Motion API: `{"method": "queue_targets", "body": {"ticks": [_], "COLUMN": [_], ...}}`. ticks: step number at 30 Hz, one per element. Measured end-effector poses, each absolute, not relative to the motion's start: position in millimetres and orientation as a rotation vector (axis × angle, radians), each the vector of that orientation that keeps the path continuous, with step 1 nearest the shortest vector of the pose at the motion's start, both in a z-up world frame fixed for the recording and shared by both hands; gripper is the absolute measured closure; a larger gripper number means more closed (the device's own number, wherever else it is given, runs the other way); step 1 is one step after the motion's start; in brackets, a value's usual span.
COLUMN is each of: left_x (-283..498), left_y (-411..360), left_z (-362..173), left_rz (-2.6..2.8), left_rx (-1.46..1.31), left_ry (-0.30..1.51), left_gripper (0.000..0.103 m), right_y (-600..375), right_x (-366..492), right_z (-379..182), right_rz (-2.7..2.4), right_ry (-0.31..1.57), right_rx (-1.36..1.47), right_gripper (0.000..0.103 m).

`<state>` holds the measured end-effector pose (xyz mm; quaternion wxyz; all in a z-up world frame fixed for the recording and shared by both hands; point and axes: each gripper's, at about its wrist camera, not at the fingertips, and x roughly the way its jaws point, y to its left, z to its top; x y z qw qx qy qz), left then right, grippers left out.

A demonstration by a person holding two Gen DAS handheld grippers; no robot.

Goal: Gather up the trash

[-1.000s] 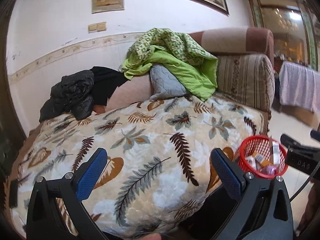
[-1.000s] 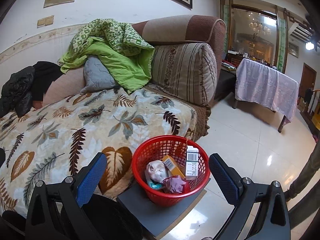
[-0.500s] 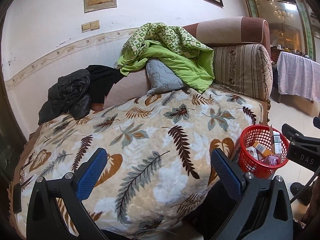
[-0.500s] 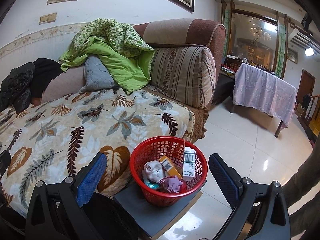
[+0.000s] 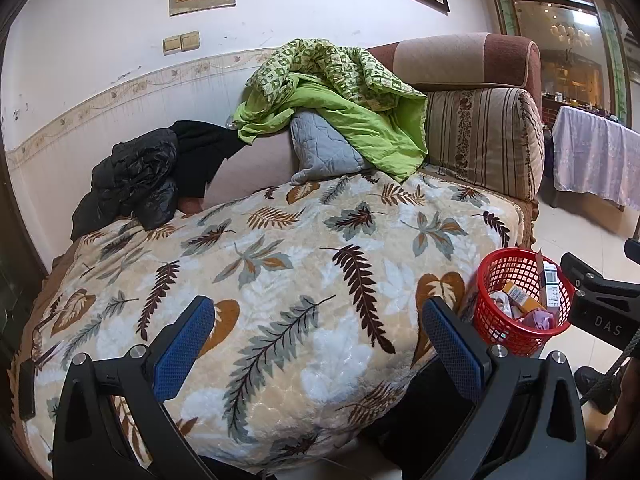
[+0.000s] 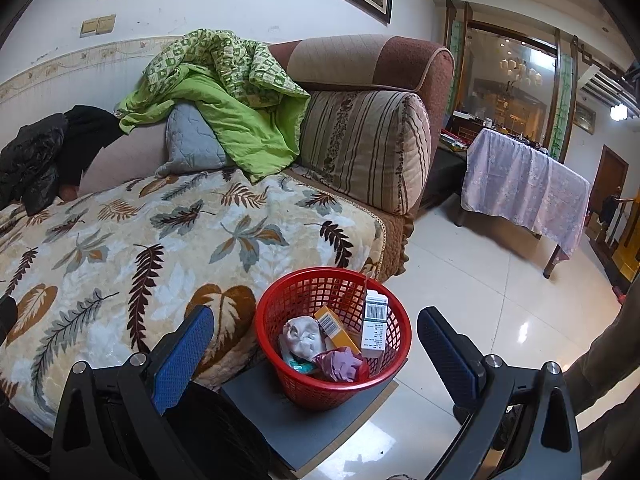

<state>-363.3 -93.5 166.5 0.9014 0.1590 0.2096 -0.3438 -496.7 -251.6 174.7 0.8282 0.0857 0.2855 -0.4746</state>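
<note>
A red mesh basket (image 6: 296, 292) stands on a grey board (image 6: 280, 412) beside the sofa. It holds a white carton (image 6: 374, 324), an orange box (image 6: 334, 328), crumpled paper (image 6: 302, 338) and a purple wrapper (image 6: 340, 364). My right gripper (image 6: 316, 356) is open and empty, its jaws wide on either side of the basket, held back from it. My left gripper (image 5: 316, 344) is open and empty over the leaf-print blanket (image 5: 280, 264). The basket (image 5: 516, 272) shows at the right of the left wrist view, with the right gripper's body just beyond it.
The sofa carries a green quilt (image 6: 232, 100), a grey pillow (image 6: 192, 144) and black jackets (image 5: 140, 176). A table with a lilac cloth (image 6: 524, 184) stands on the glossy tiled floor (image 6: 480, 280) to the right. A person's sleeve (image 6: 604, 408) is at the right edge.
Both grippers have drawn back and risen slightly from the sofa and basket, so both look smaller. Both stay open and empty.
</note>
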Motion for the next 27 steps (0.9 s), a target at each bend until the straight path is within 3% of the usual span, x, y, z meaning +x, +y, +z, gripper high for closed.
{"method": "queue_targets", "body": {"ticks": [27], "left_x": [-366.7], "left_y": [-98.6], "left_z": [158.9], "left_rz": [-0.716], "left_rx": [0.329], "left_ry": [0.445], "left_gripper": [0.0], "right_y": [-256.1], "right_x": [-495.4], "right_z": [166.0], "right_rz": [-1.011], "right_ry": [0.634], "right_rx": [0.184], "right_gripper": [0.0]}}
